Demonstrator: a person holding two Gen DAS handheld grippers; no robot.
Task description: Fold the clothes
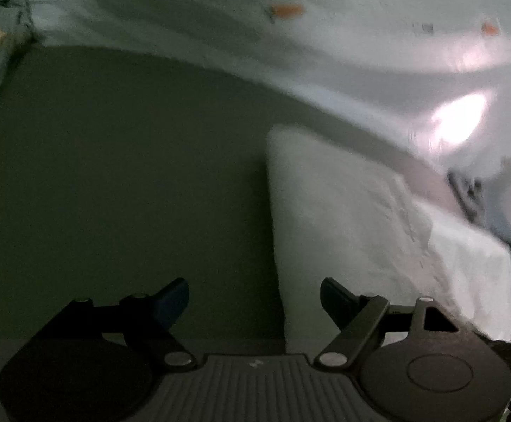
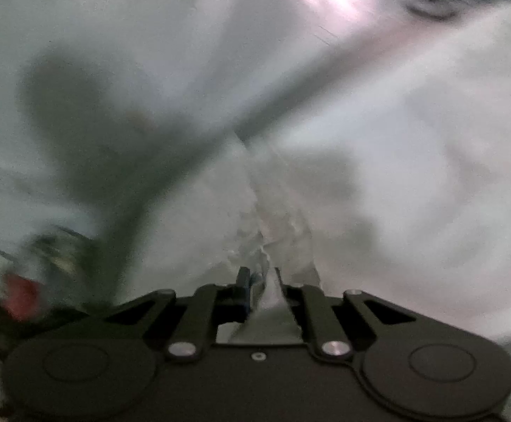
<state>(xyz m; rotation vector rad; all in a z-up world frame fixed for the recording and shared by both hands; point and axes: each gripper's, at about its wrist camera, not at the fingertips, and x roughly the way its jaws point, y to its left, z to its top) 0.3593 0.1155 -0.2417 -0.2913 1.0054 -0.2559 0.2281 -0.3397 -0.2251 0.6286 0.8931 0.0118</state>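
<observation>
Left gripper (image 1: 254,297): fingers spread wide, nothing between them, hovering over the dark table (image 1: 114,176). White cloth (image 1: 378,218) lies ahead and to its right, its straight near-vertical edge just right of the gap between the fingers; the right finger overlaps the cloth in this view, contact cannot be told.

Right gripper (image 2: 260,281): fingers pressed close, pinching a bunched ridge of the same white cloth (image 2: 414,140), which runs away from the tips along the fingers' line and spreads to the right. View blurred.

Judgement: the right gripper has the cloth; the left is nearer the free edge and must shift right to take it.
</observation>
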